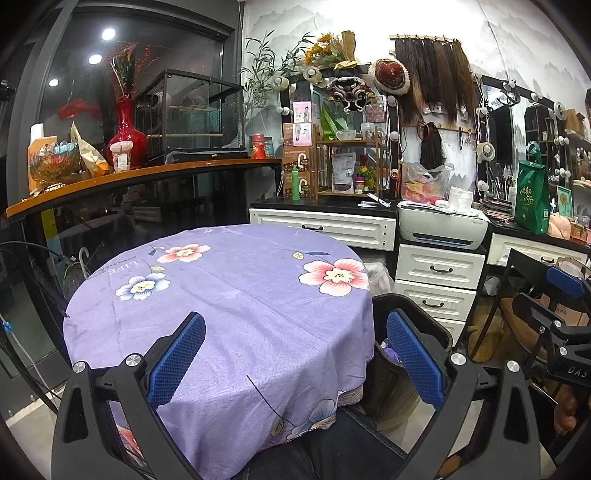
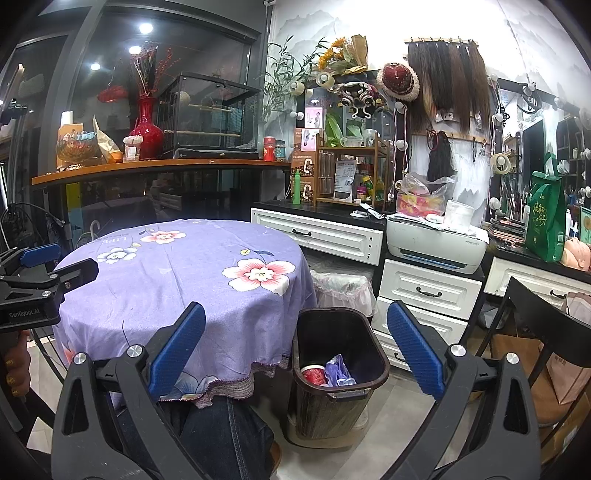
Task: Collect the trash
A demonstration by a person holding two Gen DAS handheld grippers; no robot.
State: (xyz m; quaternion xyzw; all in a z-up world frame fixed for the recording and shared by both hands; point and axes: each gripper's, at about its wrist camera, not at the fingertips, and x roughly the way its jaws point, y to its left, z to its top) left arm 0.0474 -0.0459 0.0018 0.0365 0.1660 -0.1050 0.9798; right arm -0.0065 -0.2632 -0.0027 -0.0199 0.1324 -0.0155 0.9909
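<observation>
We found both the left claw [image 1: 295, 356] and right claw [image 2: 297, 349] released and empty, the worktop [image 2: 173, 273] bare, and trash [image 2: 327, 371] already lying in the bin [image 2: 373, 345]; collection looked essentially complete.

Before me a round table [image 1: 221, 295] under lilac floral cloth; behind it white drawers [image 2: 428, 291], lit mirrors [image 1: 495, 147], a pale mountain-painted wall [image 2: 369, 22]
</observation>
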